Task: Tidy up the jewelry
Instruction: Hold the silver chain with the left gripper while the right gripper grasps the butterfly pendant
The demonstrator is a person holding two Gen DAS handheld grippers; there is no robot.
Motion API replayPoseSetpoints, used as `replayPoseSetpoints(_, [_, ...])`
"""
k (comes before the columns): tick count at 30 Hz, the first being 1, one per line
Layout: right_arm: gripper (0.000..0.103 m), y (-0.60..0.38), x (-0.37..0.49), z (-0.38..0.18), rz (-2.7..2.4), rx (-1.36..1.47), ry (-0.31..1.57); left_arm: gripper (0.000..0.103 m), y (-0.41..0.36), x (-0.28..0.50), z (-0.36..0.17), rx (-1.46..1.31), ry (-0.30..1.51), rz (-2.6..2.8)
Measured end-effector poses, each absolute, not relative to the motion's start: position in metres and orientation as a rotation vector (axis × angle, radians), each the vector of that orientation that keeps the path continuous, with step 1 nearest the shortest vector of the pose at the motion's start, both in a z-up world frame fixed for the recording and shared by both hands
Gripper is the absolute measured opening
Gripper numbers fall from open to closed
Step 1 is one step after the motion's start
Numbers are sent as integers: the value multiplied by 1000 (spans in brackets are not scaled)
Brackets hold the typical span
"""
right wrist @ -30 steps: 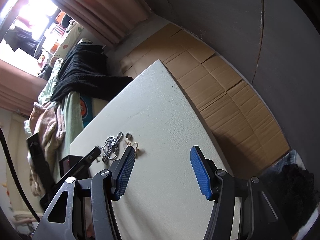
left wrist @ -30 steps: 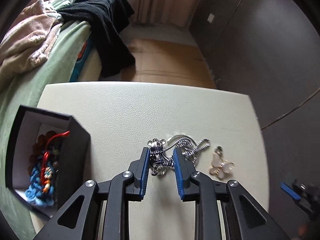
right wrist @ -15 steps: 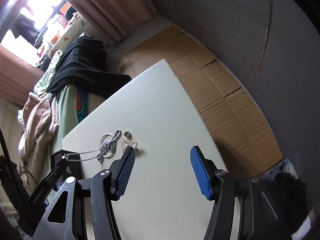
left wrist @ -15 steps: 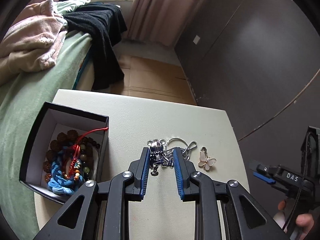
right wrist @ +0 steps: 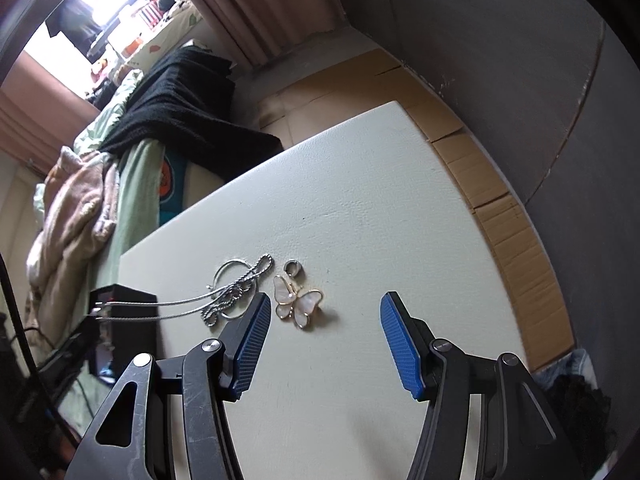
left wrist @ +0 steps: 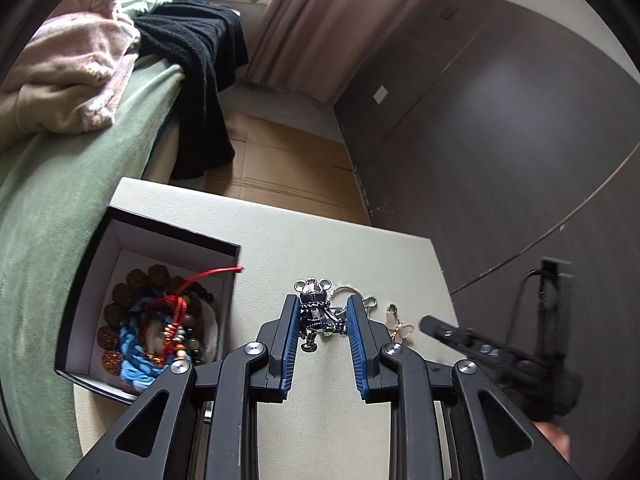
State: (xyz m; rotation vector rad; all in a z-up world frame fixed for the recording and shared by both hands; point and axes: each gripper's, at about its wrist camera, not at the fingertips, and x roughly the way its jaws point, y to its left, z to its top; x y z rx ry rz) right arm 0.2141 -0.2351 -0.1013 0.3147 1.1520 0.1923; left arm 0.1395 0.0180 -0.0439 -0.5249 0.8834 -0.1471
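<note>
Left wrist view: the left gripper [left wrist: 323,334] has its jaws clamped on a bear charm [left wrist: 314,312], low in the frame's middle. The charm's long axis runs up and down the picture, round-eared head toward the top, feet toward the bottom, and it hangs between the blue pads above the tabletop [left wrist: 328,248]. Its chain [left wrist: 370,302] trails to the right behind the right pad, so most of it is hidden here. A butterfly [left wrist: 400,330] lies just right of the jaws, partly cut by the blurred right gripper [left wrist: 430,324] entering from the lower right. At the left a box [left wrist: 176,232] sits open, holding beads and cords; its near corner is covered by the gripper's arm.

In the right wrist view the right gripper [right wrist: 322,314] has its jaws apart with nothing between the pads. The butterfly [right wrist: 298,302] lies flat on the tabletop [right wrist: 380,200] beside the left pad, its clasp toward the upper left. The chain [right wrist: 236,286] stretches taut leftward to the box [right wrist: 128,300]; the charm itself is too blurred to make out there.

Compared with a second ago, the box shows far more of its inside in the left view, and the butterfly has come into the right view's middle, where it was a small shape behind the left pad.
</note>
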Motion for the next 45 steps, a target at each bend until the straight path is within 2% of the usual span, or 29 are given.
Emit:
replayPoseSetpoints(6, [57,-214,217,-106,174,266,1131,24,36,136,-40,-579,869,-155])
replayPoseSetpoints(17, [55,-160,219,-120,43,-14,1132,24,50,127,-34,-610,847,-157])
replayPoseSetpoints(18, [53,-156,218,-121,27,-42,1128,24,50,126,-34,-609,848,-158])
replayPoseSetpoints(19, [45,-154,217,-120,28,-47,1118,24,50,126,-34,-606,848,-159])
replayPoseSetpoints(20, [41,-154,216,-118,33,-43,1116,24,50,125,-33,-603,848,-161])
replayPoseSetpoints(29, [41,-193,202,-97,167,180,1132,24,35,121,-16,-569,824,-191])
replayPoseSetpoints(38, [41,-216,180,-68,271,301,1078,24,16,116,41,-469,753,-165])
replayPoseSetpoints(39, [41,-217,179,-67,277,309,1073,23,14,115,52,-454,740,-162])
replayPoseSetpoints(40, [41,-220,177,-64,287,321,1069,17,13,114,60,-443,731,-158])
replayPoseSetpoints(41, [41,-220,178,-62,293,330,1068,0,12,114,70,-431,721,-160])
replayPoseSetpoints(45, [41,-223,175,-56,320,368,1054,0,10,107,109,-373,670,-134])
